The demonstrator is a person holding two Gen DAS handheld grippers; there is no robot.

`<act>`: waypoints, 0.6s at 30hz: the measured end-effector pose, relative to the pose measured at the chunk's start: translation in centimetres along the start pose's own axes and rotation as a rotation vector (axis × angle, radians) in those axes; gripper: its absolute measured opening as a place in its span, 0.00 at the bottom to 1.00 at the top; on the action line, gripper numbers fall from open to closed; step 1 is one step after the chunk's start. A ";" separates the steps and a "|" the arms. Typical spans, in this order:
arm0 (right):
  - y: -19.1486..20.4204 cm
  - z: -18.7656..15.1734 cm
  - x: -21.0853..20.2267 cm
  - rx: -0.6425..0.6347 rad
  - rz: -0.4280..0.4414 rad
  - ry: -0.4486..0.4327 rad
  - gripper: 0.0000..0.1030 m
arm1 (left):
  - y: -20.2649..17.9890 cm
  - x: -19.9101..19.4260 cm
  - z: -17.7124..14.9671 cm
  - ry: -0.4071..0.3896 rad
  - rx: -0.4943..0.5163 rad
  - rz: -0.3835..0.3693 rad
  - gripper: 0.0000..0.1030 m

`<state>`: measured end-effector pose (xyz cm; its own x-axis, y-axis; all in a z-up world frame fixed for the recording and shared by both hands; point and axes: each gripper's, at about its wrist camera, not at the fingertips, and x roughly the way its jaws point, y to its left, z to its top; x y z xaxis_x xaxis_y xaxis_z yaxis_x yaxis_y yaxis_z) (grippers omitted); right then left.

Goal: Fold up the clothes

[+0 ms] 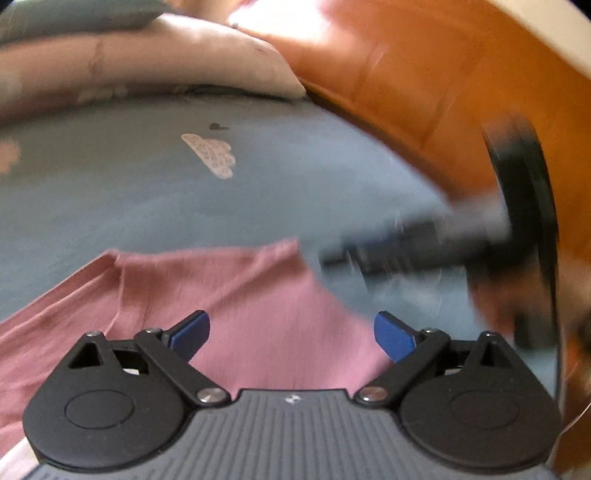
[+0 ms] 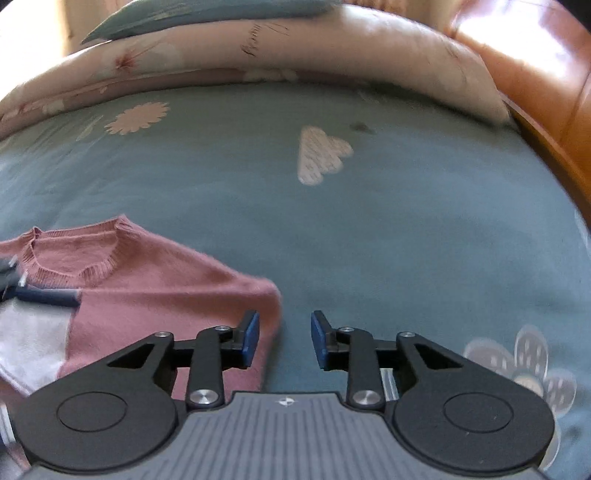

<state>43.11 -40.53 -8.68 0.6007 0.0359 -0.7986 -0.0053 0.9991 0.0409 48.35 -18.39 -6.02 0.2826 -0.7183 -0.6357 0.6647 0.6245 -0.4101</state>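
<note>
A pink knit sweater (image 1: 207,295) lies flat on the blue bedspread (image 1: 147,192). My left gripper (image 1: 291,336) hovers over its cloth, open wide, with nothing between the blue pads. In the right wrist view the same sweater (image 2: 155,291) shows its ribbed neckline at left, with a white panel below. My right gripper (image 2: 284,338) is open just past the sweater's right edge, its left pad (image 2: 250,338) over the pink hem and its right pad over the bedspread. The right gripper (image 1: 424,243) appears blurred in the left wrist view, beyond the sweater's far corner.
Cream floral pillows (image 2: 295,48) and a blue cushion (image 2: 192,14) lie along the back of the bed. An orange wooden bed frame (image 1: 424,81) curves along the right side. The bedspread (image 2: 369,221) carries cloud and flower prints.
</note>
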 end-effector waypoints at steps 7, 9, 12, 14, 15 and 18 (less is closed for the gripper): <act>-2.8 -2.7 -0.5 0.106 0.024 0.011 0.37 | 2.8 9.2 5.9 0.246 -0.057 -0.220 0.93; -2.7 -2.8 -0.6 0.114 0.039 0.001 0.38 | 3.4 11.5 6.6 0.353 -0.081 -0.286 0.93; -2.7 -3.1 -0.7 0.125 0.061 -0.014 0.40 | 2.6 12.1 7.4 0.426 -0.038 -0.360 0.93; -2.7 -3.3 -0.8 0.133 0.076 -0.024 0.42 | 2.6 12.8 7.6 0.456 -0.069 -0.392 0.93; -2.6 -3.3 -0.8 0.136 0.083 -0.029 0.42 | 2.7 13.2 7.6 0.466 -0.092 -0.402 0.93; -2.6 -3.6 -0.9 0.148 0.105 -0.044 0.42 | 3.1 14.4 7.6 0.496 -0.161 -0.431 0.94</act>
<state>39.68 -43.07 -10.21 0.6374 0.1361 -0.7585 0.0454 0.9759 0.2133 59.73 -29.14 -11.47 -0.3610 -0.7117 -0.6026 0.5251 0.3789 -0.7620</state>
